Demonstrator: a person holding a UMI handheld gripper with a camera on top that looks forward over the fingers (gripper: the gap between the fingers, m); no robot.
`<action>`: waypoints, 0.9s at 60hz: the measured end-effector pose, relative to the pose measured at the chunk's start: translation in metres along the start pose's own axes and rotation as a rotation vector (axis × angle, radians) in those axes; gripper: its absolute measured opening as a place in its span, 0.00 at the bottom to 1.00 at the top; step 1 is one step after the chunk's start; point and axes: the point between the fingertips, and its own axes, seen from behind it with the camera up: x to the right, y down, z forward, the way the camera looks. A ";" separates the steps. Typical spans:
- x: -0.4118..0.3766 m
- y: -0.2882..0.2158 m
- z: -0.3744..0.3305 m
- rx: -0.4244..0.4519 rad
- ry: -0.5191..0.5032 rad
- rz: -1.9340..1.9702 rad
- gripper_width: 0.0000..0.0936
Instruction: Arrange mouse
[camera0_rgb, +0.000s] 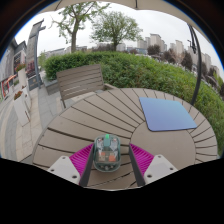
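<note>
- Gripper view: the gripper sat low in the frame, its two fingers reaching forward over a round slatted wooden tabletop.
- The magenta pads showed on the inner faces, one at lower left of centre, one at lower right of centre.
- Between them was the mouse, a small, clear-looking, rounded thing with a greenish top, at bottom centre of the frame.
- The fingers were partly open, spread about as wide as the mouse; whether both pads truly pressed on it could not be told, as the contact lines were too small to read.
- The mouse appeared to sit at the near edge of the tabletop, well short of everything else on it.
- Right of centre, farther across the slats, lay a blue mouse pad, flat, rectangular, turned a little askew, well apart from the mouse and fingers.
- Beyond the tabletop, in the left-centre of the frame, stood a wooden bench with a slatted back.
- Behind it ran a green hedge across the middle of the frame.
- Trees rose at upper centre, with buildings at upper right under a pale sky.
- At far left, paving ran beside the tabletop.
</note>
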 end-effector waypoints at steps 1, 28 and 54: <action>0.002 -0.001 0.000 -0.001 0.004 0.004 0.68; 0.133 -0.128 -0.008 0.080 0.034 0.025 0.38; 0.264 -0.091 0.117 -0.049 0.106 0.049 0.58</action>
